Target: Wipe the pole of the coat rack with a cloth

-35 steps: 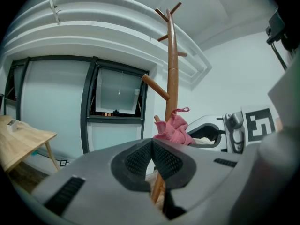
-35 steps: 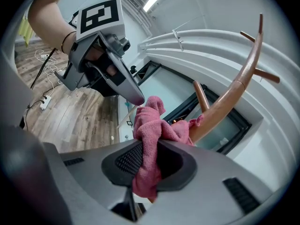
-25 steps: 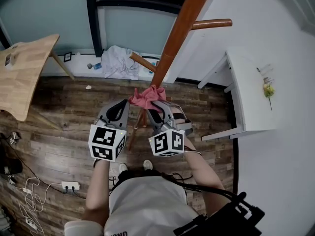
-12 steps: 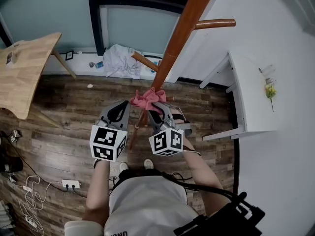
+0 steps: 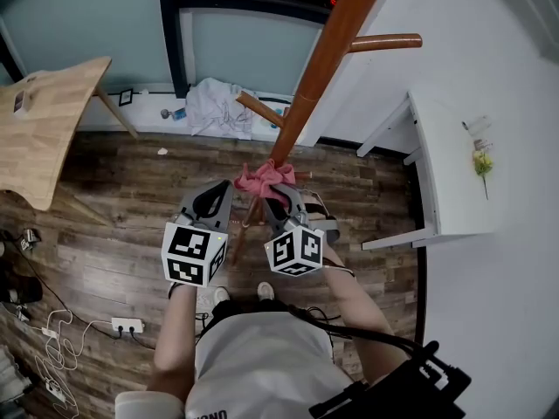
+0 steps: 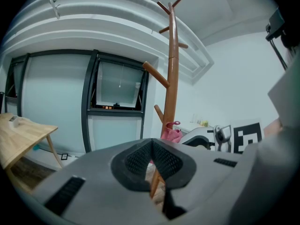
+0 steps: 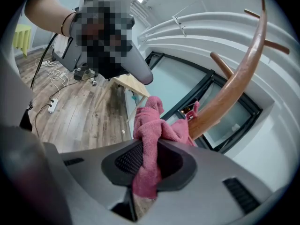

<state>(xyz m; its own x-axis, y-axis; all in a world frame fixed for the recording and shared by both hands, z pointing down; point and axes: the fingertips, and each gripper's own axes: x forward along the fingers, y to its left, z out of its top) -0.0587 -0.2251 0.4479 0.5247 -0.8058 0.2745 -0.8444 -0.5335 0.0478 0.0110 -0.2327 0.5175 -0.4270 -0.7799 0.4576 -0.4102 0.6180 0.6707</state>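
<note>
Below, the right gripper [image 5: 278, 197] was clamped on the pink cloth [image 5: 265, 178], with a fold of the fabric pinched between its jaws and the rest bunched above them. The cloth lay against the lower section of the coat rack pole [image 5: 319, 68], on the side facing the person. The left gripper [image 5: 216, 195] had its jaws brought together on nothing (the tips met, leaving only a small gap lower down). It sat just left of the pole, close beside the cloth; contact with the cloth could not be determined.

Surroundings:
- A short lower peg [image 5: 258, 109] projected leftward from the pole above the cloth, and an upper peg [image 5: 380, 42] projected to the right.
- A white counter [image 5: 445, 164] stood to the right of the rack and carried a small yellow flower [image 5: 477, 162].
- A wooden counter [image 5: 44, 129] stood well apart at the left.
- A crumpled white garment [image 5: 210, 107] lay on the plank floor [image 5: 113, 199] at the foot of the dark-framed window [image 5: 170, 33], behind the rack.
- A power strip [image 5: 125, 326] with loose cables lay on the floor to the person's left.
</note>
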